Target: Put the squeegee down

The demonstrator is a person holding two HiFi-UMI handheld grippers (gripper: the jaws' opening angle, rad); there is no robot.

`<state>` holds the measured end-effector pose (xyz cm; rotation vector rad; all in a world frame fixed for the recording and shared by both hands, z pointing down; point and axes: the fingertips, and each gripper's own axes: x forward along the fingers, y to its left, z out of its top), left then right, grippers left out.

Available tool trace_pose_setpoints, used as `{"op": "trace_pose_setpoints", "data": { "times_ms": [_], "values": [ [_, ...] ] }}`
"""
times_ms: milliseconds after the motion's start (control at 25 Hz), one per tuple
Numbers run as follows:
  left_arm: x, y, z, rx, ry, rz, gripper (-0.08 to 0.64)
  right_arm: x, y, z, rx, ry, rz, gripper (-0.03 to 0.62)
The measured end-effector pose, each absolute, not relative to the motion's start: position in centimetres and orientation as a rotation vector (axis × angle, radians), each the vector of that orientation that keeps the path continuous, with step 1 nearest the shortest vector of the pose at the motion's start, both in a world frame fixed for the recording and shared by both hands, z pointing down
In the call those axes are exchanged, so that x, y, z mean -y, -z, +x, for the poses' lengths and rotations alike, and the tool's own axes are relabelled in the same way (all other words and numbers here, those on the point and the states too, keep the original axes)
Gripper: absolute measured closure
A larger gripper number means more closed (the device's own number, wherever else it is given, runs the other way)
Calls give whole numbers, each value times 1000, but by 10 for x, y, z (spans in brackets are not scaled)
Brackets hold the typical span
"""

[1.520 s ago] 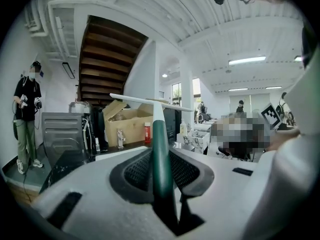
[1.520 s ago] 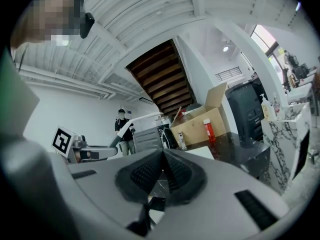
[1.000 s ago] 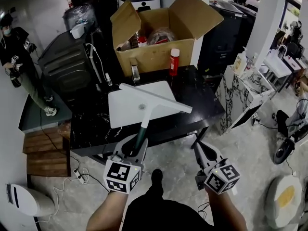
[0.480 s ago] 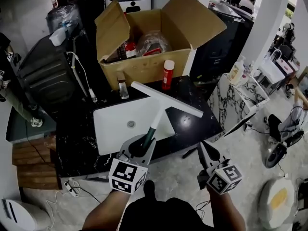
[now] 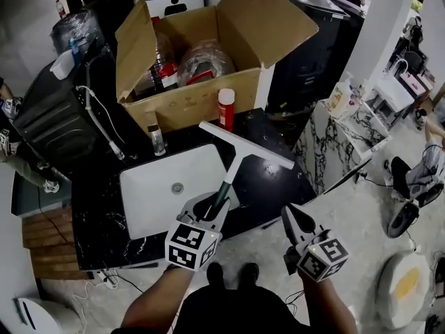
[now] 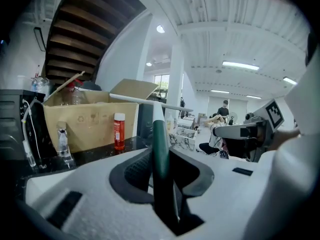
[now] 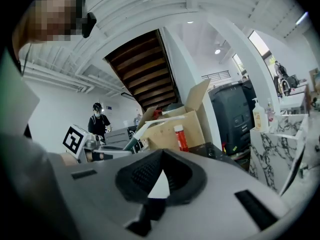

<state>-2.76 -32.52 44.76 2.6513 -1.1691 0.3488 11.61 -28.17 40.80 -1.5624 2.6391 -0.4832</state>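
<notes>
Left tool (image 5: 211,211) clamps squeegee (image 5: 240,153) handle, blade ahead above surface (image 5: 281,181); lower flat before releasing; right tool (image 5: 293,218) closed, empty.

The squeegee (image 5: 236,163) handle's end hides between the jaws of the left gripper (image 5: 218,202), and the head view's left edge cuts off a bystander (image 5: 24,170).

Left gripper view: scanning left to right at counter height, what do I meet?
clear bottle → red bottle → squeegee handle → right tongs
</notes>
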Motion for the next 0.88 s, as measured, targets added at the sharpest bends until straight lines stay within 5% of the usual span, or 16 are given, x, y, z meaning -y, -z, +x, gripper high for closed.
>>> {"op": "trace_pose_setpoints", "data": {
  "times_ms": [880],
  "values": [
    [398, -550, 82, 941, -644, 2546, 463, 318, -456, 175, -2568, 684, -1571, 586]
  ]
}}
